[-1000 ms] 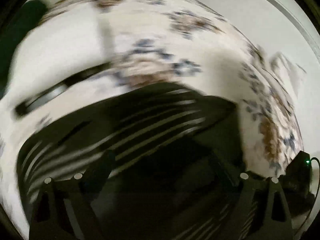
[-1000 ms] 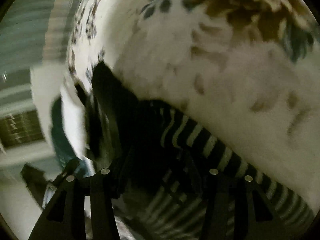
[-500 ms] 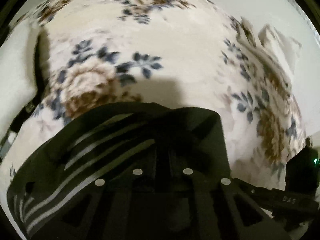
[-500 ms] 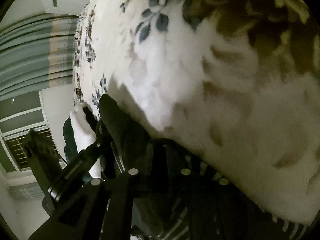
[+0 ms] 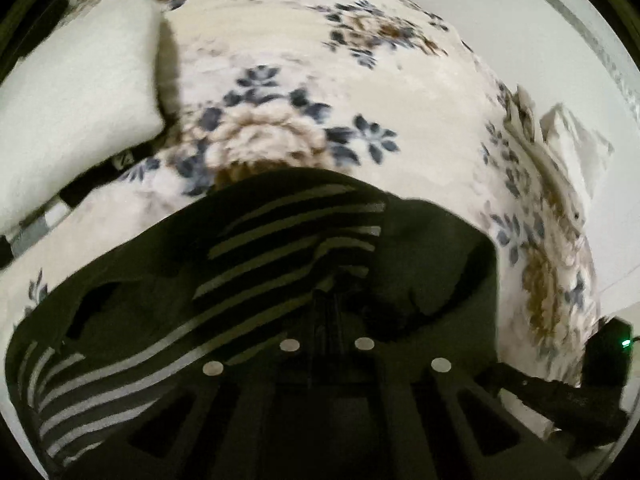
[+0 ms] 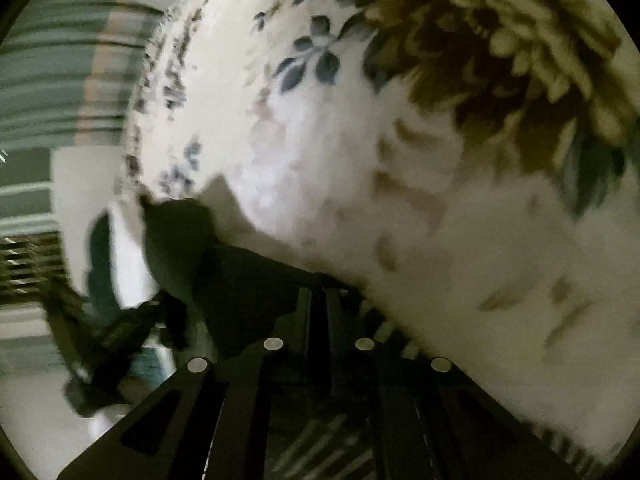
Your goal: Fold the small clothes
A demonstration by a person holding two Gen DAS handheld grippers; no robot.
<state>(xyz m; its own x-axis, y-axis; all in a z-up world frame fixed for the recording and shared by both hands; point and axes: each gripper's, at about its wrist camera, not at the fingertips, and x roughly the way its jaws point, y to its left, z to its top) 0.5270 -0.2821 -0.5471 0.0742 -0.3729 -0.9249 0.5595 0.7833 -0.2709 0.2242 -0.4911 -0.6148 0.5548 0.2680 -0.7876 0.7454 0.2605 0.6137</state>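
Black striped garment [image 5: 280,248] pinched in left gripper [image 5: 326,312], floral blanket [image 5: 280,80] beneath

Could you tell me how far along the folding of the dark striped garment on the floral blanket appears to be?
Done: both grippers have closed on the striped garment, and part of it already lies doubled over. In hand: the left gripper and the right gripper each pinch its fabric, on the floral blanket. Left: finishing the fold, laying it flat and letting go; its final shape cannot be judged yet.
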